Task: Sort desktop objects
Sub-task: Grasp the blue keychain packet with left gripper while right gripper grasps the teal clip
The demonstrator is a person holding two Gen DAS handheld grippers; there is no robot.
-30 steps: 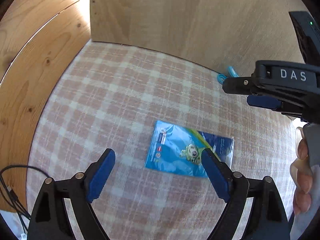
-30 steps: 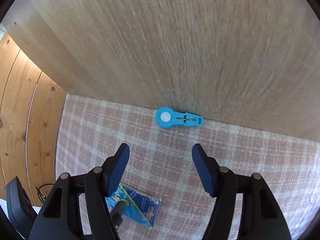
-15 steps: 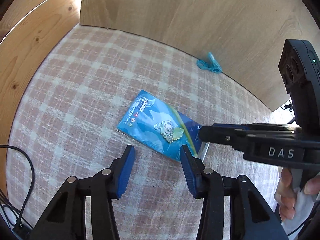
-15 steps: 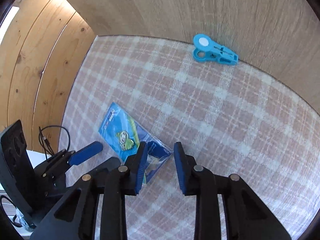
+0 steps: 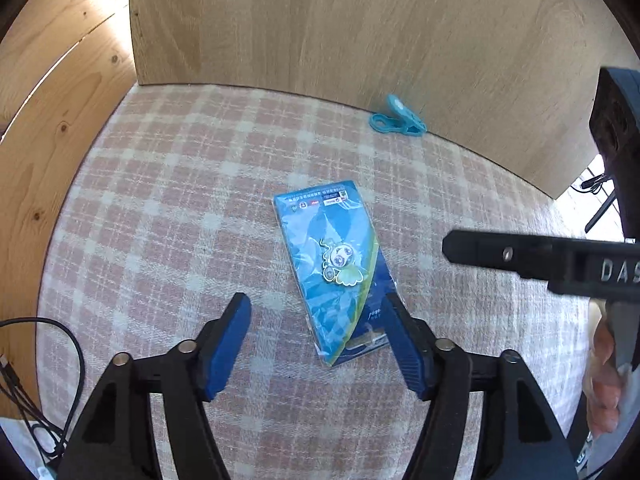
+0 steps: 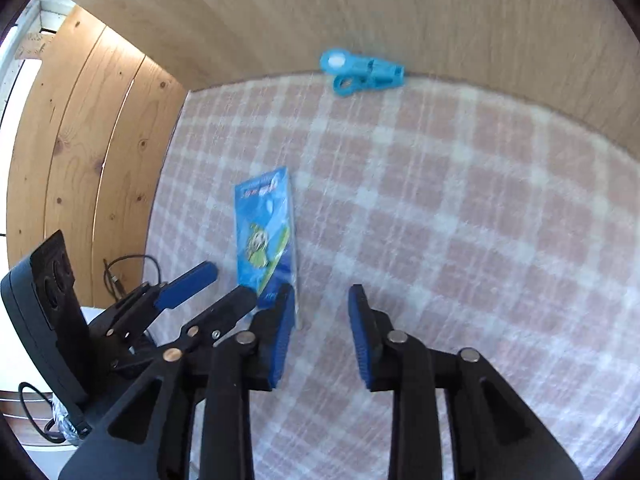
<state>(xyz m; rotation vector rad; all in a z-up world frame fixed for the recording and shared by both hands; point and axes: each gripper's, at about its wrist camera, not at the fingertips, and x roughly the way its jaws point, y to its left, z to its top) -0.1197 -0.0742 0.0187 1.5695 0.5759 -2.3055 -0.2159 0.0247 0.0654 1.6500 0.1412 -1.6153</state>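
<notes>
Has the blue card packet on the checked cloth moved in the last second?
Yes. The blue card packet has turned: its printed short end now points toward the wooden back panel and the blue clip, where it earlier lay roughly parallel to that panel.

home desk | checked tablecloth (image 5: 168, 208) | wood-panelled walls (image 6: 80, 152) (knotty pine)

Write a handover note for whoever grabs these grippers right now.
Left gripper: open, empty, low over the checked cloth, its right finger at the near end of the blue card packet.
Right gripper: open, empty, just right of the packet's near end.
Packet lies flat mid-cloth. Blue clip lies at the far edge against the wooden back panel, untouched.
Done: nothing gripped; no sorting visible.
Left: pick up the packet, likely first, then the clip. No destination is in view.
</notes>
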